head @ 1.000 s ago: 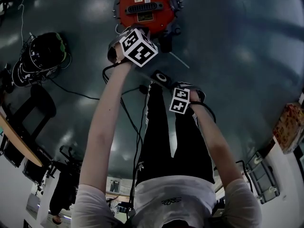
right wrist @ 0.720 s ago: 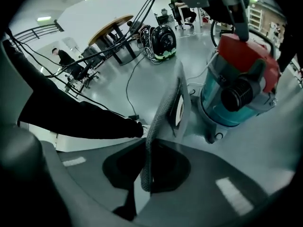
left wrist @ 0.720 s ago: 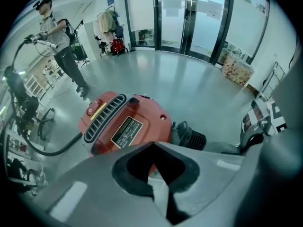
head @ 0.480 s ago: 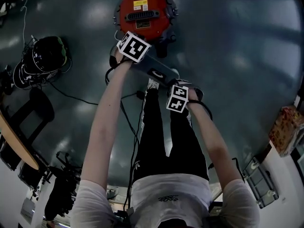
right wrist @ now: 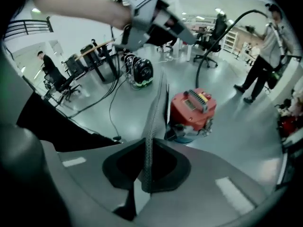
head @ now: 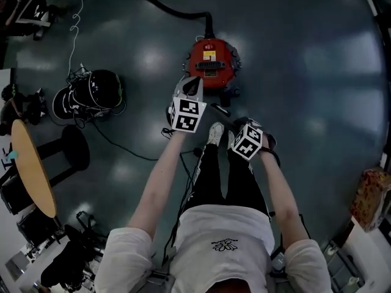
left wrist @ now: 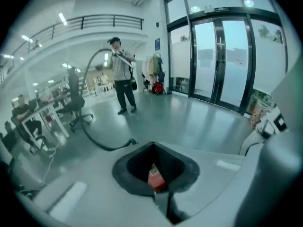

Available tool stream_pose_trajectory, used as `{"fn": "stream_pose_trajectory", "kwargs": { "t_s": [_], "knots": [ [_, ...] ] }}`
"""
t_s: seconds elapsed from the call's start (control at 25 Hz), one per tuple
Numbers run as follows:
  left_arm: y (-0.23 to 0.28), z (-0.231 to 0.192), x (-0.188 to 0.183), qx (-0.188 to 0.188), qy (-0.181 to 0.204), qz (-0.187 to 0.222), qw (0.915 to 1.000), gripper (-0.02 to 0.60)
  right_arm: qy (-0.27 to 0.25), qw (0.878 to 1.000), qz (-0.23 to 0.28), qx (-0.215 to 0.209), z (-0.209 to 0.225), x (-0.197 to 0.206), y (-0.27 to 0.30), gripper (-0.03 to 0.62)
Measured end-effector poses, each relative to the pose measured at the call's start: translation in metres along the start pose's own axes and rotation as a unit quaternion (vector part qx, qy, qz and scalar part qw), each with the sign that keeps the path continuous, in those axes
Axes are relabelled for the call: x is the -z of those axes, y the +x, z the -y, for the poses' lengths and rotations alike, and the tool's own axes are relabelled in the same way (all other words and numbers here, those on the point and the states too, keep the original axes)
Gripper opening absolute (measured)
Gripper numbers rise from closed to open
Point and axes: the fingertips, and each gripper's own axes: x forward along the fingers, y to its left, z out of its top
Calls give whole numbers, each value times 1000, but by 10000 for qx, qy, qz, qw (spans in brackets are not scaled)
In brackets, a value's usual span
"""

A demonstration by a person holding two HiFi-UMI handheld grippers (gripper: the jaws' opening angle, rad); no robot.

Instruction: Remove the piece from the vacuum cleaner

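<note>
The red canister vacuum cleaner (head: 209, 63) stands on the dark floor ahead of my feet, and it also shows in the right gripper view (right wrist: 191, 110). My right gripper (head: 237, 126) is shut on a thin grey flat piece (right wrist: 154, 122) that I see edge-on. The piece rises from the jaws and shows as a pale sliver (head: 220, 110) in the head view. My left gripper (head: 193, 82) hovers just in front of the vacuum cleaner with its jaws together. Nothing shows between them. Through the gap behind its pads I see a bit of the red vacuum cleaner (left wrist: 156, 178).
A black hose (head: 171, 8) runs from the vacuum cleaner to a person (left wrist: 122, 74) who holds its far end. A black bundle with cables (head: 91, 93) lies on the floor at left. A round wooden table (head: 33, 170) and a stool (head: 67, 151) stand farther left. Glass doors (left wrist: 222, 60) are ahead.
The head view has pulled back from the vacuum cleaner. The grey piece that spanned both grippers now sits in the right gripper only. The left gripper is apart from it.
</note>
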Motion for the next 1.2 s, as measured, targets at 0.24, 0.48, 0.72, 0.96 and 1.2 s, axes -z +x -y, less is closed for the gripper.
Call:
{"fn": "stream_pose_trajectory", "kwargs": {
  "t_s": [0.24, 0.48, 0.72, 0.96, 1.2],
  "knots": [
    [-115, -24, -102, -570, 20, 1407, 9884, 0, 168, 9838, 1243, 1284, 62, -103, -127, 37],
    [-209, -39, -184, -831, -134, 2486, 9649, 0, -62, 9426, 2330, 2392, 80, -176, -262, 38],
    [-259, -49, -249, -980, -190, 3393, 9354, 0, 292, 8671, 3971, 2994, 96, -229, -389, 38],
    [-296, -51, -292, -1025, -15, 3960, 9125, 0, 177, 8055, 4823, 3439, 97, -254, -474, 37],
    [-306, -51, -307, -1028, 32, 4176, 9028, 0, -29, 7940, 4658, 3906, 104, -247, -496, 37]
  ]
}}
